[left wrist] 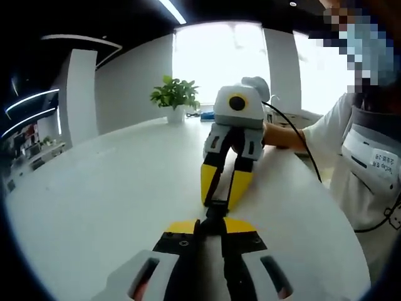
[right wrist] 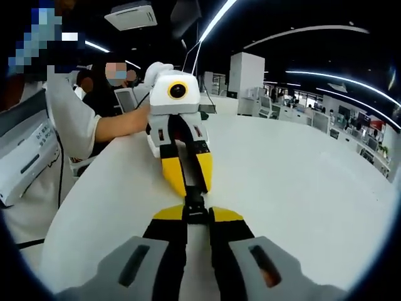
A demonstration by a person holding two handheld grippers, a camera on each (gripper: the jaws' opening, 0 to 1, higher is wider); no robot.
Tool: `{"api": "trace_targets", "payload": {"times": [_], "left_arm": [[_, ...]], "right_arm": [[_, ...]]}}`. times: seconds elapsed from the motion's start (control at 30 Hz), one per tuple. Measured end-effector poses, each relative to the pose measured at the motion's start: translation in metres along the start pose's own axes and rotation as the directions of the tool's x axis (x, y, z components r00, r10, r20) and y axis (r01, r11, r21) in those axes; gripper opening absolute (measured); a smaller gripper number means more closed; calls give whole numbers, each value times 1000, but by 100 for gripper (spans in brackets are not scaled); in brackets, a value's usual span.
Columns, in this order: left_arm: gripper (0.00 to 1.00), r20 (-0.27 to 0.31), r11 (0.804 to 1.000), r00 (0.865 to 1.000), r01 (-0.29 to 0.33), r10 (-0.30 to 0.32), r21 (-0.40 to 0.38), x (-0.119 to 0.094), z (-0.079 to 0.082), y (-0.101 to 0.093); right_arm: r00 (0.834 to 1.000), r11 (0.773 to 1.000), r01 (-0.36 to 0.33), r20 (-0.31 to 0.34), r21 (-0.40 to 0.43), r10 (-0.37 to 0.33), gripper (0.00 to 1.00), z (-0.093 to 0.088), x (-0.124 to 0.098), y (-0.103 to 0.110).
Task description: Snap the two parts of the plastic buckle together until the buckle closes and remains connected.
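The 2 grippers face each other nose to nose over the white table, with the black plastic buckle strung between their yellow tips. In the left gripper view, the left gripper has its jaws drawn close together on the near half of the buckle, and the right gripper comes in from across the table, its yellow tips pinched on the far half. The right gripper view gives the mirror of this: the right gripper clamped on its end of the buckle, the left gripper meeting it head on.

The 2 halves look lined up and pressed into 1 short black piece just above the tabletop, but the joint is small and partly hidden by the tips, so I cannot tell whether the latch has clicked home. My guess is the task is near its end: the parts are brought together, and what remains is the last squeeze, if needed, and a check that they hold once released.

A person in a white shirt stands at the table's edge, and a potted plant sits well off at the far side.
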State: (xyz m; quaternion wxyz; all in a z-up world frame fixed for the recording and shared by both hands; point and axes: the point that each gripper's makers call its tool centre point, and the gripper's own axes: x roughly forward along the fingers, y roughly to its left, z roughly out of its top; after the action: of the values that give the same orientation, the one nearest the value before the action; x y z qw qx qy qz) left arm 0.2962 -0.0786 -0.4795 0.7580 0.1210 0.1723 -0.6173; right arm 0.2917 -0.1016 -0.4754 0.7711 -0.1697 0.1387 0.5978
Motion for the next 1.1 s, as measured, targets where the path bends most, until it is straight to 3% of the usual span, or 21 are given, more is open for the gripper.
{"api": "trace_targets", "payload": {"times": [0.13,0.53,0.73,1.1], "left_arm": [[17,1,1000,1000,-3,3,-3,-1,0,1],[17,1,999,999,41,-41,4,-7,-3,-1],[11,7,999,999,48,-48,4,-6,-3,-1],[13,16,995,995,98,-98,37,1,0,-9]], "right_arm": [[1000,1000,-23,15,12,23,15,1,1,1],[998,998,-63,6,14,63,13,-1,-4,0],[998,998,-62,12,12,61,12,-1,-5,-3],[994,994,-104,25,-40,105,12,1,-5,4]]}}
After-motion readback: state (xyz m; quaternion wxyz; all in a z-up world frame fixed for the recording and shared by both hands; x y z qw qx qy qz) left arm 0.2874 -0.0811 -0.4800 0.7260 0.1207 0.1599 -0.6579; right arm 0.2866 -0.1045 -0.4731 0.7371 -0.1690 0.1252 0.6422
